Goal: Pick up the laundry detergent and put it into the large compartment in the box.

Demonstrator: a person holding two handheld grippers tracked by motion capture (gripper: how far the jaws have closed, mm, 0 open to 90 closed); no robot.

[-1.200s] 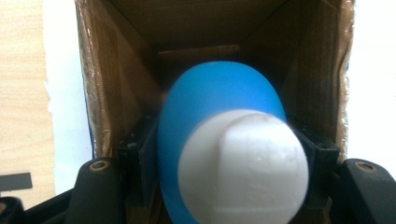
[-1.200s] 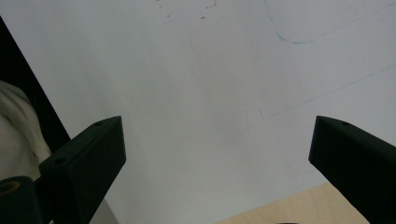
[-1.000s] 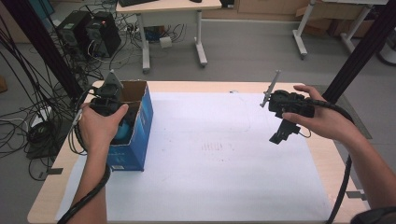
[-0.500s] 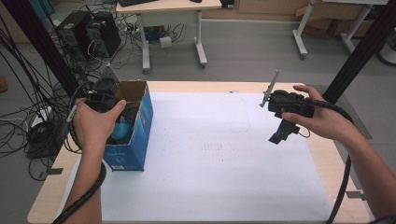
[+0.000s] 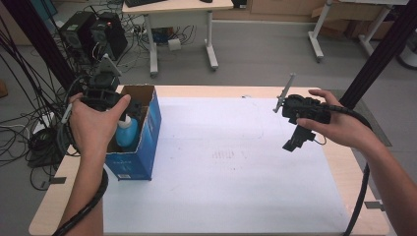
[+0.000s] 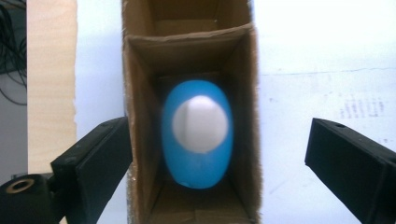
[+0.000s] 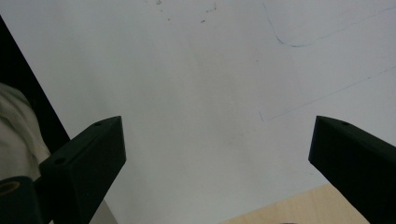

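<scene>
An open-topped blue cardboard box (image 5: 143,147) stands on the table's left side. A blue bottle with a white cap (image 5: 127,132) stands upright inside it. A hand holds my left gripper (image 5: 101,94) over the box's left rear corner. In the left gripper view that gripper (image 6: 217,128) is open and looks straight down into the box (image 6: 140,116). Its jaws stand wide on either side of the bottle (image 6: 198,135), well above it. My right gripper (image 5: 295,139) hangs open above the white sheet at the right, with nothing between its jaws (image 7: 217,123).
A large white sheet (image 5: 236,167) covers most of the wooden table (image 5: 49,211). On the floor to the left are computer towers (image 5: 93,34) and tangled cables (image 5: 29,132). Another desk (image 5: 177,10) stands behind. A black post (image 5: 378,54) rises at the right.
The left hand and gripper have drawn back and to the left, off the box opening, so the bottle inside now shows from above. The right gripper has stayed in place.
</scene>
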